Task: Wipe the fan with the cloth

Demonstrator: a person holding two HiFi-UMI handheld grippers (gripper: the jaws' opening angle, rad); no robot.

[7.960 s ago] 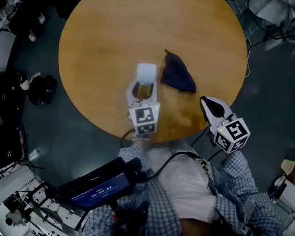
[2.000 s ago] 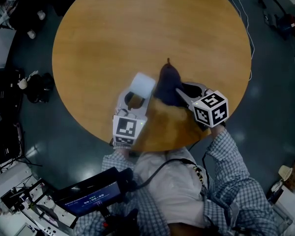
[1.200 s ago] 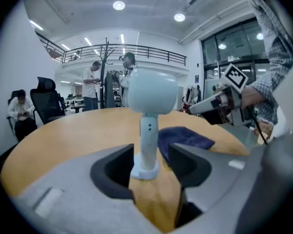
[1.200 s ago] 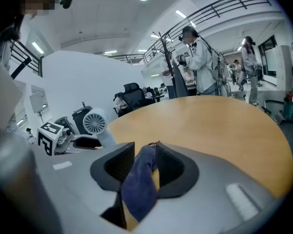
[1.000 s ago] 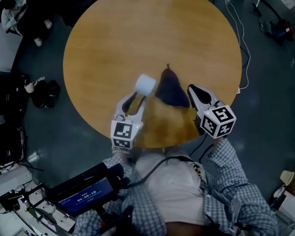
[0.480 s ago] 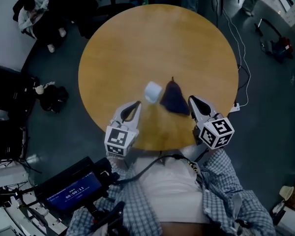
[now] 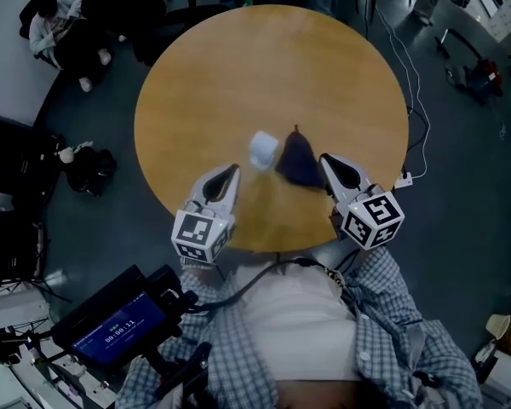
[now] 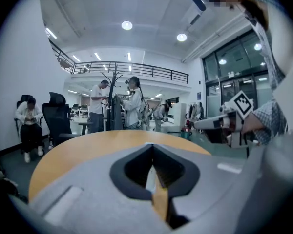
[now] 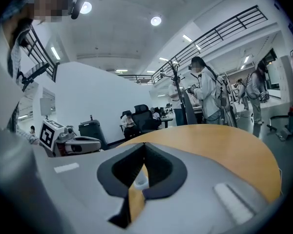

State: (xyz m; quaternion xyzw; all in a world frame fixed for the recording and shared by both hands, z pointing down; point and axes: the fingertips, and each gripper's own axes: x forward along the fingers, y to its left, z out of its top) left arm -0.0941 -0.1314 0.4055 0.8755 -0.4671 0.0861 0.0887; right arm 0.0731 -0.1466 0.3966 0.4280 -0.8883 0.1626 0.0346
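In an open office, the round worktop (image 7: 238,75) carries the fan (image 7: 263,150) just beside the crumpled cloth (image 7: 299,161). The left tongs (image 7: 230,170) and right tongs (image 7: 325,158) hover nearby, jaws together, empty. Grabbing the cloth may topple the unheld fan.

You wear a blue-and-white checked shirt (image 7: 400,331) over a white top (image 7: 298,322), with 1 black cable (image 7: 254,285) crossing your chest. Your left gripper (image 7: 228,171) and right gripper (image 7: 327,160) are pale grey shells with black-lined jaws. 1 black-and-white marker cube (image 7: 202,235) sits on the left, another cube (image 7: 372,220) on the right.
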